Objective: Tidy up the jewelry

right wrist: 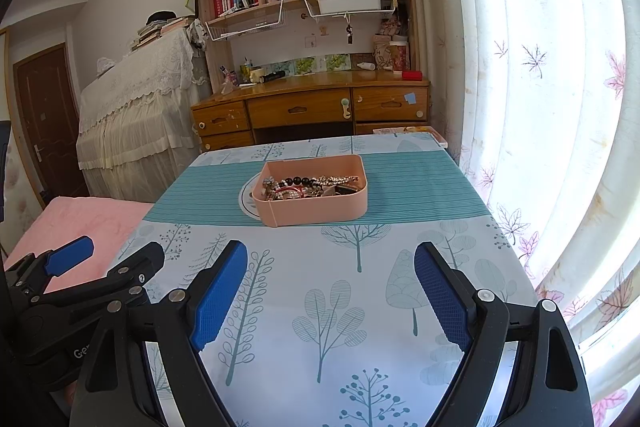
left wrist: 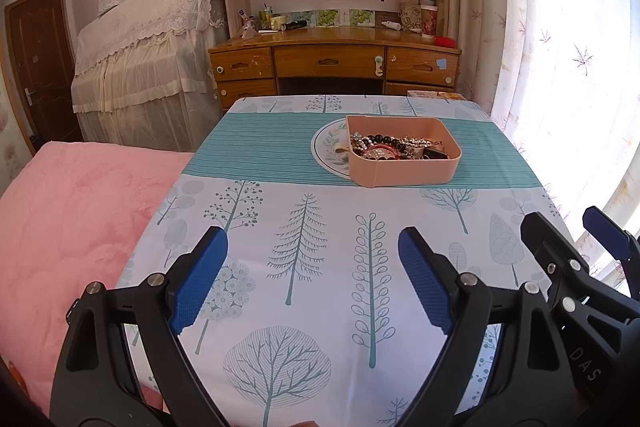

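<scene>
Both the left gripper [left wrist: 312,279] and right gripper [right wrist: 330,293] hover with jaws wide and empty, well short of the pink rectangular plastic tray [left wrist: 404,174] ahead, its tangled bead-and-chain jewelry [left wrist: 394,147] heaped together, seemingly for containment.

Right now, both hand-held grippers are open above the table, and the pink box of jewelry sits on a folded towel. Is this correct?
Not quite. The pink box sits on a white plate, not a towel; the left wrist view shows the plate's rim beside the box. The rest holds: the left hand-held gripper and right hand-held gripper are open above the table.
</scene>
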`<state>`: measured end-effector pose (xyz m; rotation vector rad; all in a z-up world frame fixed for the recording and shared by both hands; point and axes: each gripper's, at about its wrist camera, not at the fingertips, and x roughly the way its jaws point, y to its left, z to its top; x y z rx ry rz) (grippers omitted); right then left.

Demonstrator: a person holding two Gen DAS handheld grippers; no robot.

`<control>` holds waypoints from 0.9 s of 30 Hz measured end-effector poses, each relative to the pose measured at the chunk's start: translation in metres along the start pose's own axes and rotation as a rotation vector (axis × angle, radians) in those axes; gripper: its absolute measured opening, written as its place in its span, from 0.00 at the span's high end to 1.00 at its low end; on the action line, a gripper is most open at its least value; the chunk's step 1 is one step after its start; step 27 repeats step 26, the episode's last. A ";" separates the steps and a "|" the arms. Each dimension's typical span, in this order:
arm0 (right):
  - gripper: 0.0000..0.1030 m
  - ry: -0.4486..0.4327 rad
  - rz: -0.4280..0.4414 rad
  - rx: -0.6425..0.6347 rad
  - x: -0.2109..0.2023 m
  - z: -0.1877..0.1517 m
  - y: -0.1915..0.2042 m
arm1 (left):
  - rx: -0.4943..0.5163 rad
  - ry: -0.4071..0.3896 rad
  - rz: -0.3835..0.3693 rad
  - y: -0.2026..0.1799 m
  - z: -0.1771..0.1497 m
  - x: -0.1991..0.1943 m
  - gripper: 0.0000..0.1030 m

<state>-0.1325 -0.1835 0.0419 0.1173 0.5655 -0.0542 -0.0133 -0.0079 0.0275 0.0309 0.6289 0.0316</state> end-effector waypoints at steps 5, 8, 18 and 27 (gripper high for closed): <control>0.16 0.000 0.000 0.001 0.001 0.000 -0.001 | 0.002 -0.008 0.003 0.001 -0.004 0.002 0.17; 0.16 0.000 0.001 0.002 0.001 -0.001 -0.001 | 0.003 -0.014 0.005 0.002 -0.010 0.004 0.17; 0.16 0.001 0.000 0.001 0.001 -0.001 -0.002 | 0.000 -0.002 0.000 0.003 -0.013 0.005 0.17; 0.16 0.001 -0.001 0.002 0.002 -0.002 -0.003 | 0.000 0.001 0.001 0.003 -0.013 0.005 0.17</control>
